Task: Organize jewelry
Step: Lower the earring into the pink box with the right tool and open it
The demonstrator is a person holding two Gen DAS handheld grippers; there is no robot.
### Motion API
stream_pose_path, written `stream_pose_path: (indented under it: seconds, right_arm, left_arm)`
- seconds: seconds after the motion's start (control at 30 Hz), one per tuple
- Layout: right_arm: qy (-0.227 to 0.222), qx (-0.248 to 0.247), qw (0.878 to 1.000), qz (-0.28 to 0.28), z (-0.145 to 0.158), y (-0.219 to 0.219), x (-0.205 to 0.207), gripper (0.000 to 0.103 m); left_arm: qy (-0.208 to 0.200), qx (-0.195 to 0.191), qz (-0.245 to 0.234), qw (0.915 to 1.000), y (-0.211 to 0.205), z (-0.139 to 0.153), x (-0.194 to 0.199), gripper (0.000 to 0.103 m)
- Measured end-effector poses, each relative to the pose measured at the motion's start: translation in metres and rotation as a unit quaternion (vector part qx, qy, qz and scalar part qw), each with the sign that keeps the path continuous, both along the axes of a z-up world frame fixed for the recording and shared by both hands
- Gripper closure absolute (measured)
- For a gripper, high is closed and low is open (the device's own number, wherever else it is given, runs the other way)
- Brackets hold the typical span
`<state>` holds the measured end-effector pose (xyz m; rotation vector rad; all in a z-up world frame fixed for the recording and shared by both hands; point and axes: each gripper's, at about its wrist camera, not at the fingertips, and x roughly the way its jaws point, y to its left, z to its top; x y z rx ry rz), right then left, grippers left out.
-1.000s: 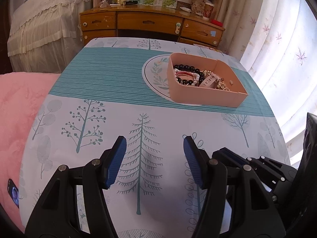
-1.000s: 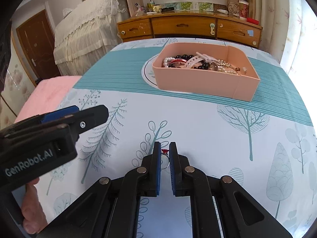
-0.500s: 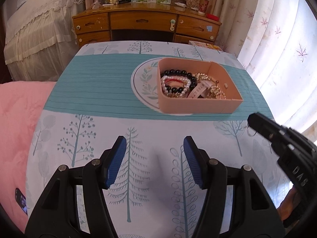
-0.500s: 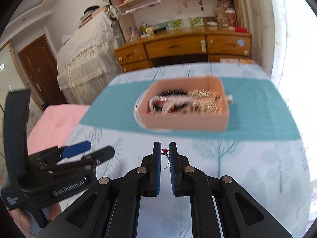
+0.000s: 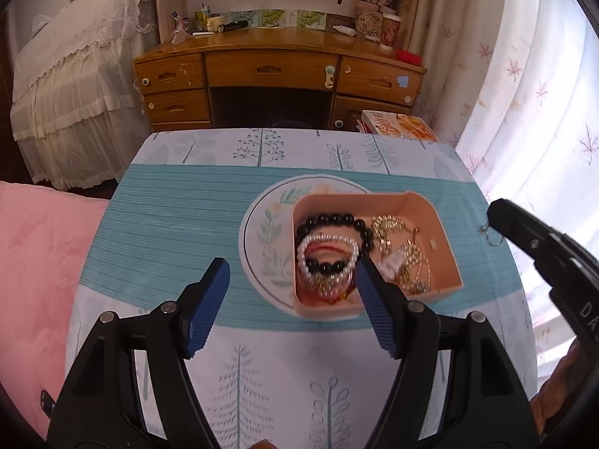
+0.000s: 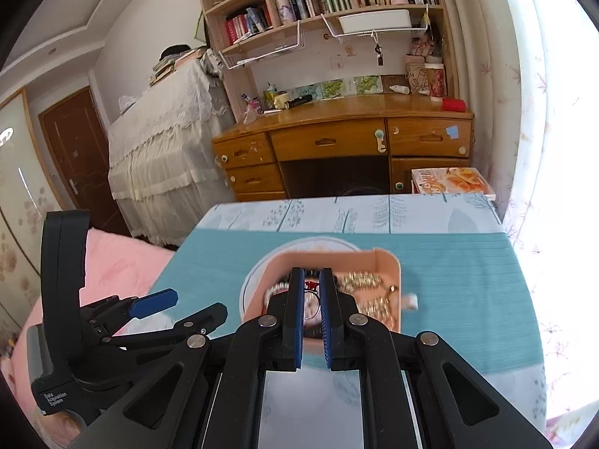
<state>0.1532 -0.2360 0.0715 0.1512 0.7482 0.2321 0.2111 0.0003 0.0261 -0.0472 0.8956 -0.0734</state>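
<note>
Small wire ring with a red bead (image 6: 311, 292): pinched between the nearly closed pads of the right gripper (image 6: 310, 295), clear of the bench and in front of the pink tray in the right wrist view. The left wrist view shows the same piece as a thin hoop (image 5: 493, 238) dangling at the right gripper's tip, beside the tray's right wall and not yet over the inside.

Change over the last second: the ring was held low over the tree-print cloth near the front of the bench; it is now lifted and carried toward the pink tray (image 5: 447, 250). Grip looks unchanged, same narrow gap.

Tray contents: black bead bracelet (image 5: 337, 220), pearl bracelet (image 5: 325, 241), gold chains (image 5: 389, 226), all loose in a heap. The tray sits half on the round leaf print (image 5: 262, 232) in the teal band of the cloth.

Left gripper (image 5: 292, 288): empty, jaws just widened from a medium gap to a broad one, nothing between the blue pads. It has moved forward and now hovers over the tray's near left corner.

Reading: transport step under way; the ring goes in the tray next, judged from heading. The left gripper opening may be preparation to steady the tray or to pick a bracelet; cannot tell which.

Risk: the thin hoop is held by a small contact and could slip.
</note>
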Motion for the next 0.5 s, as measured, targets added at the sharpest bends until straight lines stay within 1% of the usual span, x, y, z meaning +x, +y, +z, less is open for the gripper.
stream_pose_path:
  seconds: [0.1, 0.23, 0.27, 0.37, 0.43, 0.5]
  right_arm:
    - [0.019, 0.009, 1.000, -0.005, -0.007, -0.003, 0.030, 0.095]
    - [0.039, 0.001, 0.999, -0.013, -0.024, -0.002, 0.056, 0.095]
    - [0.045, -0.001, 0.999, -0.014, -0.031, 0.005, 0.062, 0.095]
    - [0.056, -0.008, 0.998, -0.023, -0.047, 0.009, 0.070, 0.094]
    - [0.066, -0.003, 0.997, -0.028, -0.059, 0.010, 0.076, 0.088]
    - [0.069, 0.010, 0.997, -0.035, -0.063, 0.007, 0.076, 0.070]
  left_arm:
    - [0.007, 0.011, 0.007, 0.9999, -0.004, -0.004, 0.017, 0.033]
    - [0.020, 0.016, 0.000, 0.9997, -0.011, -0.015, 0.029, 0.033]
    - [0.021, 0.017, -0.002, 0.9996, -0.013, -0.017, 0.031, 0.031]
    - [0.021, 0.020, -0.002, 0.9996, -0.015, -0.025, 0.034, 0.022]
    - [0.018, 0.018, -0.001, 0.9997, -0.014, -0.024, 0.034, 0.022]
    - [0.017, 0.017, 0.000, 0.9997, -0.011, -0.024, 0.033, 0.022]
